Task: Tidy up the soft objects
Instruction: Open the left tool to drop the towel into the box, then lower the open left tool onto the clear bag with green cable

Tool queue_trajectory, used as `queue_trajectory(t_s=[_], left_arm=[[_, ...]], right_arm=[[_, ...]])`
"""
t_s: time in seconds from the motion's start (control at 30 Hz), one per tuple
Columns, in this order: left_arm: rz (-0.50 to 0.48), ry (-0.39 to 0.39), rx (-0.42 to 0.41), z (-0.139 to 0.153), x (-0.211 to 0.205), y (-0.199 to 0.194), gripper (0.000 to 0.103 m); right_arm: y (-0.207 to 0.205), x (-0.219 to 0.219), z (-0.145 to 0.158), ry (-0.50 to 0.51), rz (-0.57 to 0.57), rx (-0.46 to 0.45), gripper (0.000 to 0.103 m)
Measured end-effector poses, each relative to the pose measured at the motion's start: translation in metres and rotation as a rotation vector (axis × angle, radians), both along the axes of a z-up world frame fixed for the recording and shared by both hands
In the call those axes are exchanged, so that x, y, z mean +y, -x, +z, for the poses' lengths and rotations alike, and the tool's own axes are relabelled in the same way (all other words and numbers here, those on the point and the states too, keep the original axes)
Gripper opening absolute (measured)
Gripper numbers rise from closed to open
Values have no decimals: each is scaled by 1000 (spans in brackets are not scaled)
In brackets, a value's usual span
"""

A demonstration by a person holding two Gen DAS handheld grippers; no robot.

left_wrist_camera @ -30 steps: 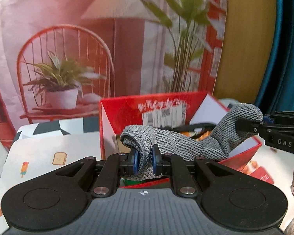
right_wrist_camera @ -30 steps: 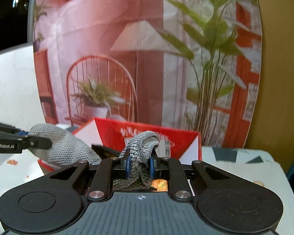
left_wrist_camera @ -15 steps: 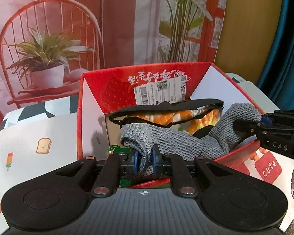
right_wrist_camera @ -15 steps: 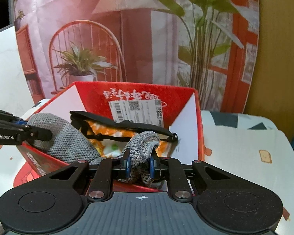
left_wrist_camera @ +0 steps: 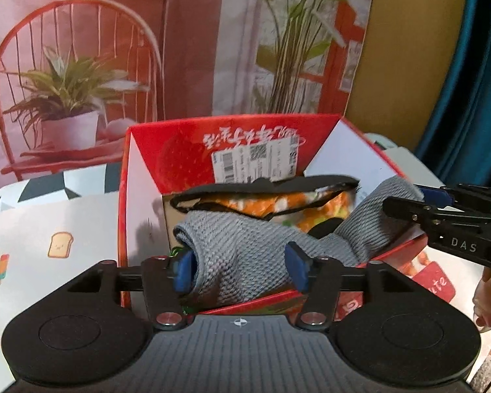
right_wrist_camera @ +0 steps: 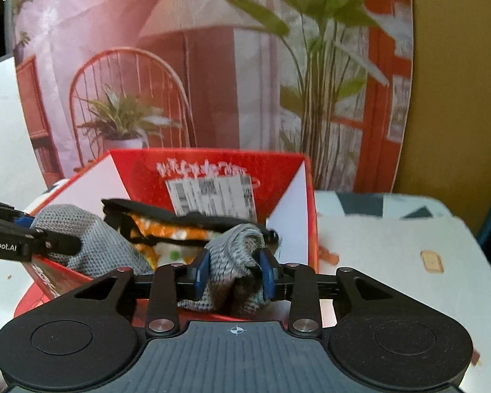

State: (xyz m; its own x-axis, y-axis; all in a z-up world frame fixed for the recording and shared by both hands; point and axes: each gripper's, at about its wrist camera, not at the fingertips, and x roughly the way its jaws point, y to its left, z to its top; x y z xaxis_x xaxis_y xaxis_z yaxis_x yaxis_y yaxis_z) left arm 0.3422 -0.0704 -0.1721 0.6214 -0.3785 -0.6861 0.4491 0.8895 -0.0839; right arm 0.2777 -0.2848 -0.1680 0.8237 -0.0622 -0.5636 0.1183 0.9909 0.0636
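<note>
A grey knitted cloth (left_wrist_camera: pixel 245 245) lies across the front rim of an open red cardboard box (left_wrist_camera: pixel 180 160), on top of an orange patterned soft item with black trim (left_wrist_camera: pixel 265 193). My left gripper (left_wrist_camera: pixel 240 270) is open, its blue pads either side of the cloth's left end. My right gripper (right_wrist_camera: pixel 234 273) is open too, with the cloth's other end (right_wrist_camera: pixel 235 262) loose between its pads. Each gripper shows in the other's view: the right one (left_wrist_camera: pixel 442 222), the left one (right_wrist_camera: pixel 32 239).
The box (right_wrist_camera: pixel 288 203) stands on a white table cover with toast and ice-lolly prints (left_wrist_camera: pixel 49 239). A backdrop picturing a red chair and plants (left_wrist_camera: pixel 81 82) hangs behind. A teal curtain (left_wrist_camera: pixel 474 98) is at the right.
Both grippers lowered the cloth to the box, then opened their jaws and let it go. The views have tilted up slightly since half a second ago.
</note>
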Motion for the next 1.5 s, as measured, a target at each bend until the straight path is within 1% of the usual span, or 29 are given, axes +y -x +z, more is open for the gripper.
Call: queue_trajectory(t_s=[0.03,0.07,0.1,0.2,0.3,0.43,0.53,0.67,0.73,0.87,0.97,1.07,1.13,1.17,1.2,1.27,1.3,1.4,1.43,1.47,1.5], left_arm=[[-3,7,-9,2,1,2,64],[-5,17,-19,5,2,5,69],[-6,26,-30,7,4,8,74],[8,40,-76,14,9,19,80],[25,62,-108,22,17,30,83],[49,99,-137,27,31,51,85],[60,101,-157,27,40,68,85],[67,97,-151,18,50,89,85],[67,90,-131,9,53,99,85],[97,112,-49,-14,61,109,86],[118,102,-1,-31,65,115,86],[136,105,39,-43,68,118,85],[153,100,49,-47,70,119,85],[162,97,53,-50,71,120,85],[168,97,57,-52,72,121,85],[183,105,72,-56,75,123,85],[195,111,83,-58,77,123,85],[223,125,114,-65,83,123,83],[228,128,124,-67,83,122,82],[234,129,134,-69,84,122,80],[238,130,141,-71,84,121,77]], right_arm=[[1,1,2,3,-2,-9,35],[4,2,5,1,-4,-25,37],[6,2,8,-4,-6,-40,42],[16,6,17,-8,1,-100,53],[25,13,24,10,12,-140,55],[40,23,27,-3,33,-174,56],[52,33,25,-11,51,-190,56],[70,47,18,-31,71,-198,57],[78,55,13,-32,90,-198,57],[91,69,0,-14,142,-174,59],[95,74,-15,-22,149,-119,59],[99,77,-31,-40,148,-64,60],[101,81,-42,-32,142,-34,68],[102,83,-48,-31,134,-19,75],[104,84,-54,-38,128,-2,77],[105,86,-64,-57,125,34,79],[107,88,-69,-62,124,56,83],[110,93,-78,-63,144,89,86],[109,95,-80,-61,151,95,89],[109,97,-81,-58,157,99,95],[108,99,-81,-56,164,99,99]])
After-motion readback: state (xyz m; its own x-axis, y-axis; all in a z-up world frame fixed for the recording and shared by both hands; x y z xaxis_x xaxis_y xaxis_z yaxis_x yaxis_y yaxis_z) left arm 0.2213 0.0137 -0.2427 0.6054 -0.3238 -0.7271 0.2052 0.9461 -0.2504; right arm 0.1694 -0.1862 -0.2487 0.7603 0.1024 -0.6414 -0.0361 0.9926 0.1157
